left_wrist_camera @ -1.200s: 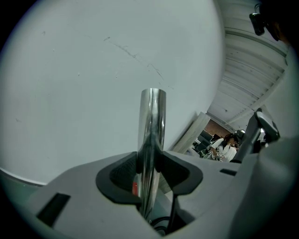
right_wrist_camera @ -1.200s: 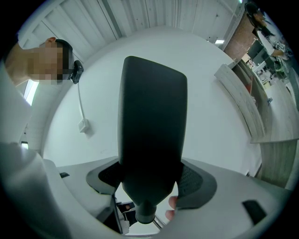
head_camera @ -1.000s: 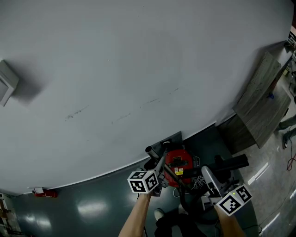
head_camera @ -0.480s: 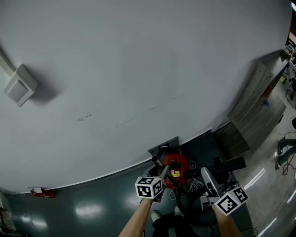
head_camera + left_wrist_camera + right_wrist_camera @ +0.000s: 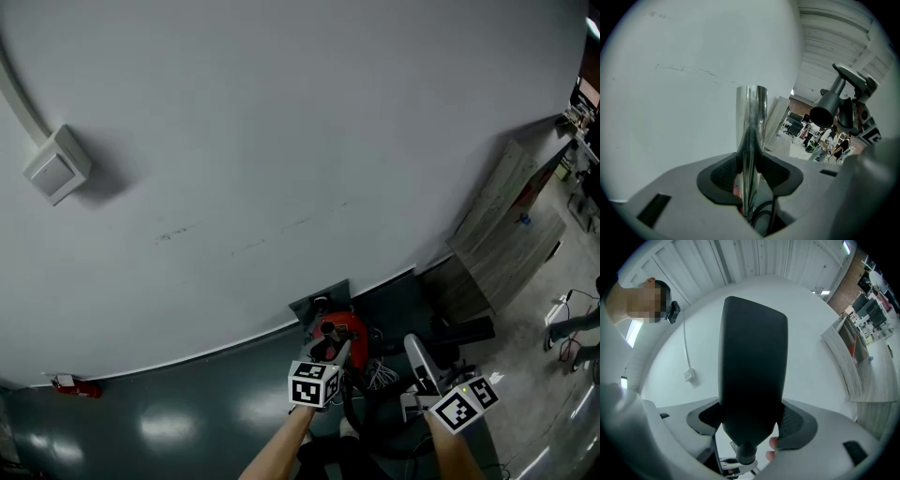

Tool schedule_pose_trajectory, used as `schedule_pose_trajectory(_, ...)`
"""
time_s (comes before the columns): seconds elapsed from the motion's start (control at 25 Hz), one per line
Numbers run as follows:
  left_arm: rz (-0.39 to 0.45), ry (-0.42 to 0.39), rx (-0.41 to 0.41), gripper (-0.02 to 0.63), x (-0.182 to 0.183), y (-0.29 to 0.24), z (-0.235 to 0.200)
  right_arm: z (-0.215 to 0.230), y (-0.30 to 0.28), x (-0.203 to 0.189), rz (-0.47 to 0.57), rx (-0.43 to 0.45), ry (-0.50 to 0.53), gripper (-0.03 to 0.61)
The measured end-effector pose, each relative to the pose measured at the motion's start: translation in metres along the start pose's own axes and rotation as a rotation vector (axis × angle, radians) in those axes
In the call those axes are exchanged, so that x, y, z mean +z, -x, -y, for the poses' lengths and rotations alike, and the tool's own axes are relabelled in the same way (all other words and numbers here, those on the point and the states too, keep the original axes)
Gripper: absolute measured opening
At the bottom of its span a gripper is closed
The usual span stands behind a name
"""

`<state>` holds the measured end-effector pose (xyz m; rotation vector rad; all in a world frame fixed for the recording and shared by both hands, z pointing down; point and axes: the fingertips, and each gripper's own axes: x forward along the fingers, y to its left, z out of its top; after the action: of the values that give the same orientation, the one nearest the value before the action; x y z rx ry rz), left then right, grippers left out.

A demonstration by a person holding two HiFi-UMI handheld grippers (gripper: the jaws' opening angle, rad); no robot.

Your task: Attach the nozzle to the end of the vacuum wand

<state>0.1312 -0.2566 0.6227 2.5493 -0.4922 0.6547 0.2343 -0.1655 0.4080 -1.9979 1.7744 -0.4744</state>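
A chrome vacuum wand (image 5: 751, 136) stands upright between the pads of my left gripper (image 5: 750, 165), which is shut on it; its open end points up along the wall. In the head view the left gripper (image 5: 330, 364) holds the wand (image 5: 337, 352) just in front of the red vacuum body (image 5: 336, 328). My right gripper (image 5: 752, 423) is shut on a wide black nozzle (image 5: 752, 380), its narrow round neck toward the camera. From the head the nozzle (image 5: 418, 362) rises from the right gripper (image 5: 424, 379), to the right of the wand and apart from it. The left gripper view shows the nozzle's round neck (image 5: 824, 111).
A plain grey wall fills most of the head view, with a small box (image 5: 58, 165) and a cable on it. A wooden board (image 5: 506, 225) leans at the right. A black hose (image 5: 375, 412) loops on the dark floor by the vacuum. A hand's fingers (image 5: 772, 444) show under the nozzle.
Both grippers have risen. The left gripper with the wand has shifted right, closer to the nozzle. The head view has swung, so the wall box has come further into the picture.
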Motion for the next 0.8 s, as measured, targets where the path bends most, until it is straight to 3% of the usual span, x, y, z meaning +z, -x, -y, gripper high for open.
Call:
schedule_pose_trajectory(0.44, -0.009, -0.096, -0.030, 0.150, 0.003, -0.005, 0.059, -0.014, -0.003, 0.031, 0.039, 0.046, 0.009, 0.330)
schedule_pose_trajectory(0.8, -0.010, -0.133, -0.024, 0.150, 0.001, -0.004, 0.086, -0.020, -0.008, 0.032, 0.006, 0.082, 0.034, 0.330)
